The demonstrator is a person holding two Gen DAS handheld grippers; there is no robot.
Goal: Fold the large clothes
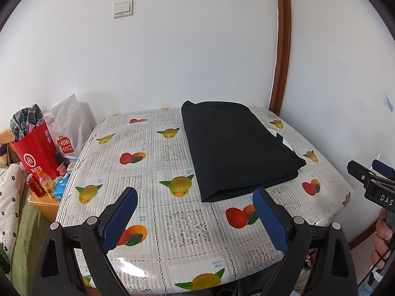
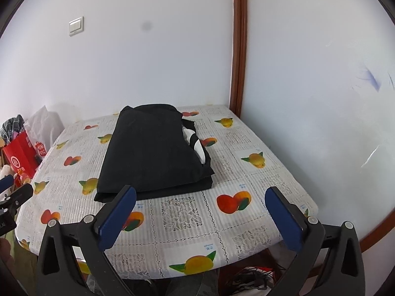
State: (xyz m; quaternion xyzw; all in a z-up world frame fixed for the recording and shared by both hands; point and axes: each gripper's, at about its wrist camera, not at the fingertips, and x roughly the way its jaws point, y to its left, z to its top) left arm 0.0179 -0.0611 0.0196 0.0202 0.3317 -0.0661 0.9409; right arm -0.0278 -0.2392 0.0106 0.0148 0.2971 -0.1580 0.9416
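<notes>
Left wrist view: both tongs, left (image 1: 195, 193) and right (image 2: 200, 192), spread empty before the folded black garment (image 1: 237, 148).

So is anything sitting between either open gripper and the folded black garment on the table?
Nothing visible. Only bare fruit-print tablecloth lies between the left gripper and the black garment, and likewise ahead of the right gripper.

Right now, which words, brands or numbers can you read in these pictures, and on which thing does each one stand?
"MINISO": white plastic bag left of the table.
"HL" in a circle: red paper bag; the characters under it are too blurred.
"DAS": right gripper body, cut off by the frame edge.
Small blue print on the tablecloth: too small.
Can and bottle labels: unreadable.
</notes>
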